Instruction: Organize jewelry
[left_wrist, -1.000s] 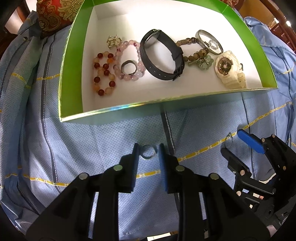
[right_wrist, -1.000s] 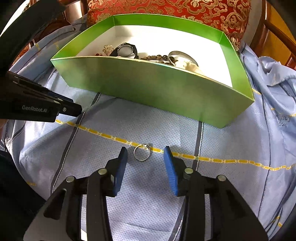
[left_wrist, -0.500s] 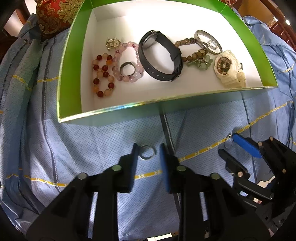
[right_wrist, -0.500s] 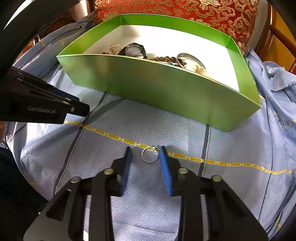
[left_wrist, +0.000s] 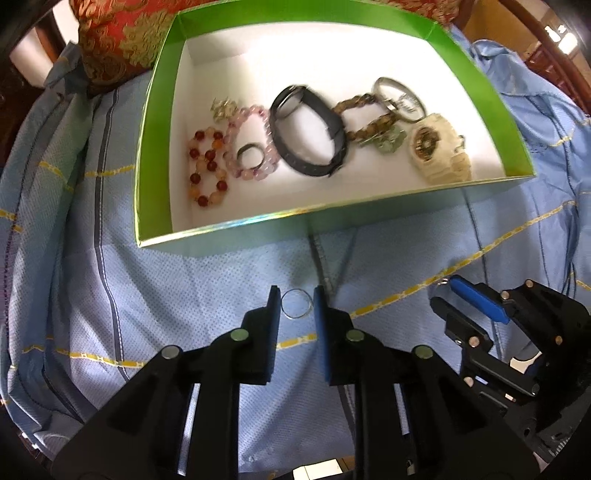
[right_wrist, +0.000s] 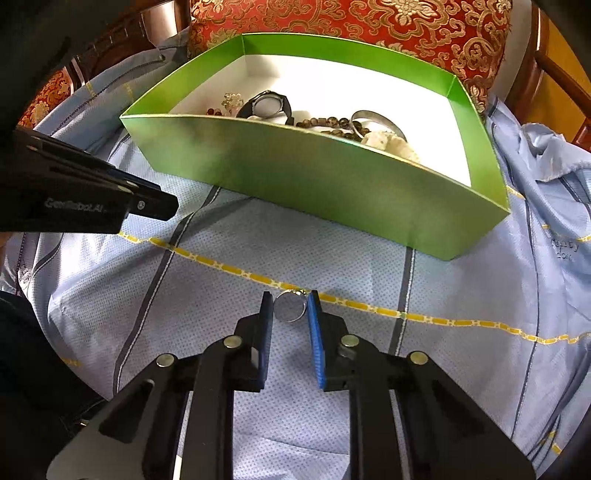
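Blue cloth (left_wrist: 155, 295) with yellow stripes covers the surface in front of you, and a red and gold cushion (right_wrist: 369, 26) sits behind it. On the cloth stands a green box (left_wrist: 147, 155) with a white inside.

Your left claw (left_wrist: 296, 306) has its two fingers drawn in on either side of a thin silver ring (left_wrist: 296, 303). The ring sits between the pads, just in front of the near wall of the box; you cannot tell from this view whether the pads press it or whether it is off the cloth.

Your right claw (right_wrist: 290, 306) has its fingers drawn close around a second ring (right_wrist: 291, 305), one with a small setting at its top. That ring sits right at a yellow stripe, with the right pad touching it and the left pad just beside it. In the left wrist view this claw (left_wrist: 443, 291) shows at the right edge, low to the cloth.

Inside the box, from left to right, lie a red and orange bead bracelet (left_wrist: 207, 166), a pink bead bracelet (left_wrist: 251, 144) with a dark ring (left_wrist: 249, 157) inside it, a black watch (left_wrist: 310, 133), a brown bead bracelet (left_wrist: 365, 118), a silver bangle (left_wrist: 399, 98) and a cream watch (left_wrist: 439, 151). A small gold piece (left_wrist: 223, 107) lies behind the pink bracelet.
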